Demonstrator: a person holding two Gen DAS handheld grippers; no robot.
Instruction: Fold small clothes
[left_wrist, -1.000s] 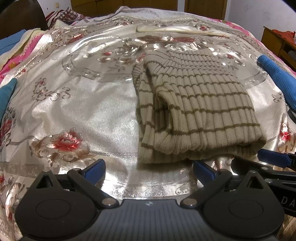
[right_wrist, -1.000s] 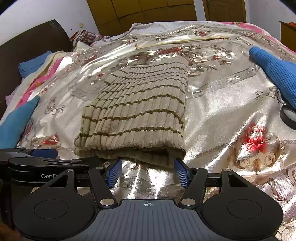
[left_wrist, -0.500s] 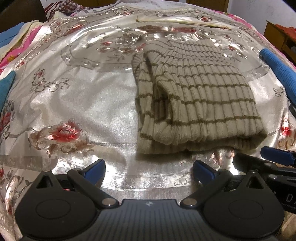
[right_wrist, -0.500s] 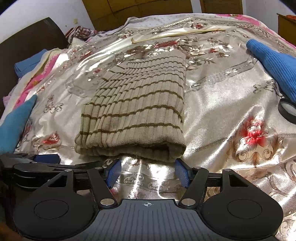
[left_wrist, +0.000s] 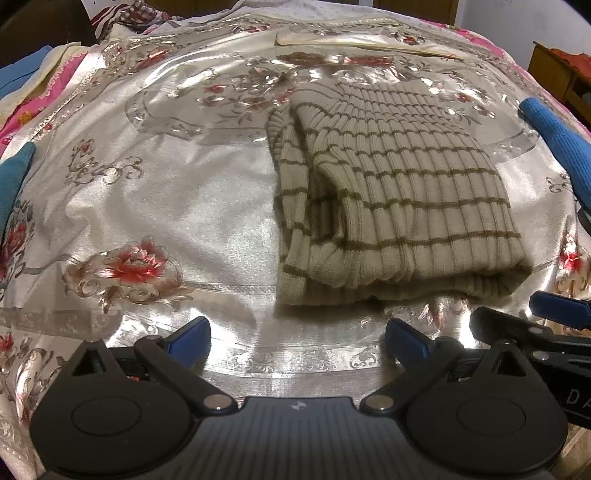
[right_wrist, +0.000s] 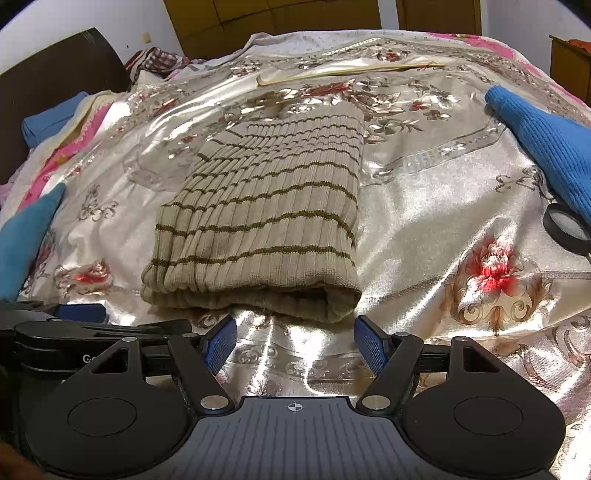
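A beige ribbed knit garment with brown stripes (left_wrist: 399, 195) lies folded on the shiny floral bedspread (left_wrist: 177, 206); it also shows in the right wrist view (right_wrist: 266, 221). My left gripper (left_wrist: 297, 338) is open and empty, just short of the garment's near edge and left of its middle. My right gripper (right_wrist: 293, 343) is open and empty, a little back from the garment's near folded edge. The right gripper's fingers show at the right edge of the left wrist view (left_wrist: 557, 310), and the left gripper's fingers at the left of the right wrist view (right_wrist: 79, 314).
A blue knit garment (right_wrist: 543, 147) lies at the right with a round black lens (right_wrist: 567, 229) near it. A teal cloth (right_wrist: 26, 236) lies at the left. Pink and blue bedding (right_wrist: 55, 122) and a dark headboard (right_wrist: 55, 66) are at the far left.
Both grippers have drawn back a little from the folded garment's near edge, staying open. The garment has not moved.
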